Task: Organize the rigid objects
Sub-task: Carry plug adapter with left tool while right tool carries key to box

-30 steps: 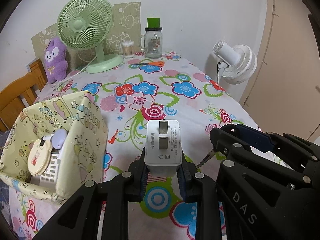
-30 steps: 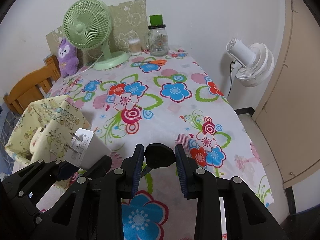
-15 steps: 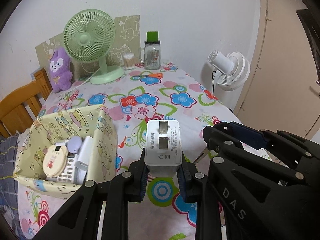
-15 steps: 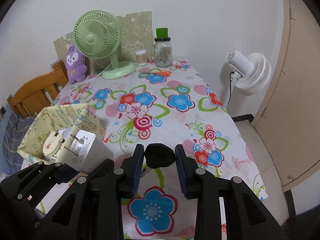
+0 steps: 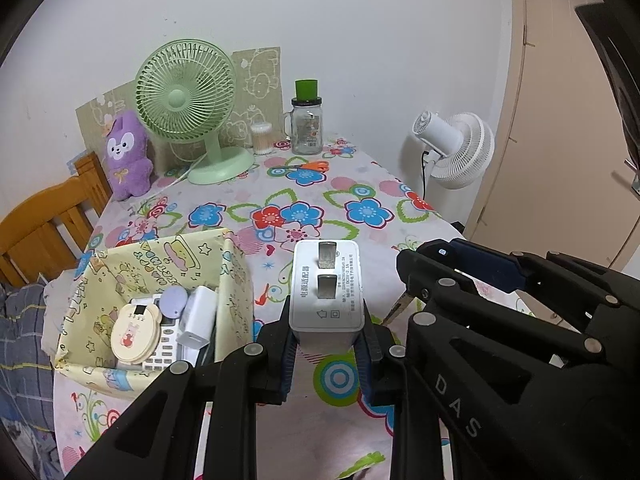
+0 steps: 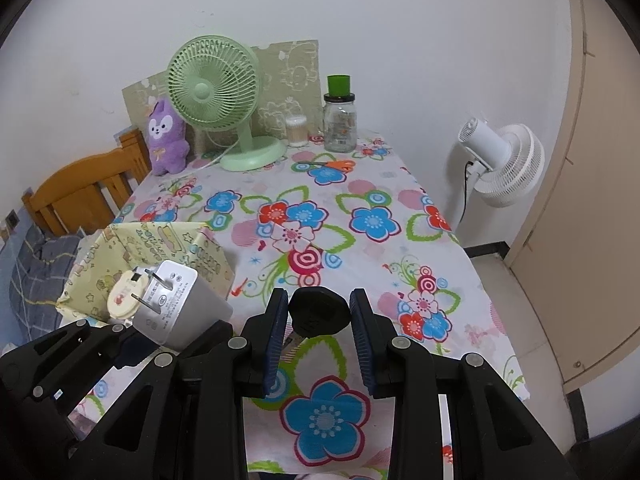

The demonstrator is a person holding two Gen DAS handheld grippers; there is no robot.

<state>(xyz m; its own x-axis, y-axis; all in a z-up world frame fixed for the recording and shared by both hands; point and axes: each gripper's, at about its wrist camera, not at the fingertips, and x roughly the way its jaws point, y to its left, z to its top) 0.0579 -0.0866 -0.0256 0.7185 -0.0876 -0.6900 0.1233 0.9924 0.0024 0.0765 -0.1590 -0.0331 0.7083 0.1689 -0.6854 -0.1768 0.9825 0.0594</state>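
Gripping a white two-pronged charger [image 5: 326, 288], left tool [image 5: 326, 344]; print unreadable.

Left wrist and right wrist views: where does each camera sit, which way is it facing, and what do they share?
Left wrist: behind the left gripper, facing the far wall; it clamps a white adapter, right gripper at right.
Right wrist: behind the right gripper, same heading; it clamps a black key head, left gripper at lower left.
Shared: yellow box, green fan, floral tablecloth.
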